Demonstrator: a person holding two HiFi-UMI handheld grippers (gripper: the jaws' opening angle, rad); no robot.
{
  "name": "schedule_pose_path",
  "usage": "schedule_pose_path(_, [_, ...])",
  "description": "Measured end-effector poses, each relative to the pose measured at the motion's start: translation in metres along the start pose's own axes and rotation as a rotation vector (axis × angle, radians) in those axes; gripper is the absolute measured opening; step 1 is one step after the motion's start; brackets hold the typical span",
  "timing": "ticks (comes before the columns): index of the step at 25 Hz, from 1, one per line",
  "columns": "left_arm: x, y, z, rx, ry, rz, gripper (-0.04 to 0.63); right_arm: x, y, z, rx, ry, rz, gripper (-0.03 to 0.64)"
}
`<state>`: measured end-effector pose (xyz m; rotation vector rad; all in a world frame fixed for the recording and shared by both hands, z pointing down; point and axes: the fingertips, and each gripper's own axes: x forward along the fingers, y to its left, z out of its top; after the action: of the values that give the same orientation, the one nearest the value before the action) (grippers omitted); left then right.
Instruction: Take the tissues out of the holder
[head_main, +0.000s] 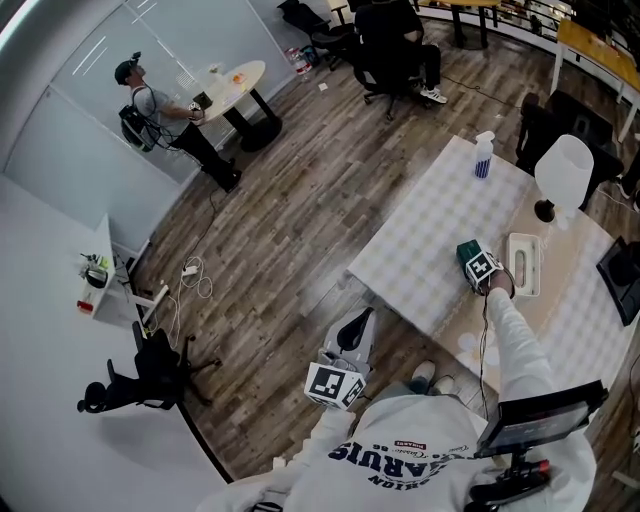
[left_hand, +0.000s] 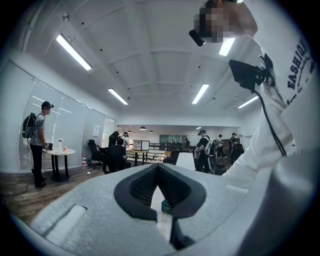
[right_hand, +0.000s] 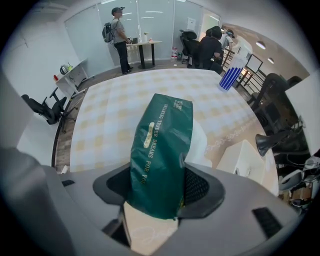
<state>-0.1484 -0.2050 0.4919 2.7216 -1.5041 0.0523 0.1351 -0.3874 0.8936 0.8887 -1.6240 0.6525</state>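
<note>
My right gripper (head_main: 478, 268) points steeply down over the table (head_main: 420, 240), its jaws part-way wide and clamped on the green tissue pack (right_hand: 161, 150). Only its own view shows that grip; the head view gives little more than the marker cube. The white holder (head_main: 523, 263) sits just beside the gripper, to its right, apart from the pack. Ahead of the jaws lies open checked cloth as far as the spray bottle (right_hand: 229, 77) near the far edge. My left gripper (head_main: 356, 328) hangs level off the table's near edge, tips together, nothing between them.
</note>
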Motion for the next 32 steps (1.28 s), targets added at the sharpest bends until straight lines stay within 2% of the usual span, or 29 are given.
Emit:
schedule_pose_path(8, [0.008, 0.0, -0.001, -0.002, 0.014, -0.008, 0.005, 0.005, -0.005, -0.003, 0.003, 0.013, 0.005, 0.276])
schedule_pose_path(21, [0.015, -0.001, -0.004, -0.001, 0.007, -0.018, 0.005, -0.004, -0.006, 0.012, -0.012, -0.048, 0.021, 0.335])
schedule_pose_path(26, [0.023, -0.002, -0.005, 0.0, -0.001, -0.035, 0.005, -0.023, -0.015, 0.041, 0.003, -0.168, 0.003, 0.342])
schedule_pose_path(32, [0.045, -0.013, 0.0, 0.005, -0.029, -0.094, 0.005, -0.095, -0.026, 0.096, -0.028, -0.353, -0.043, 0.342])
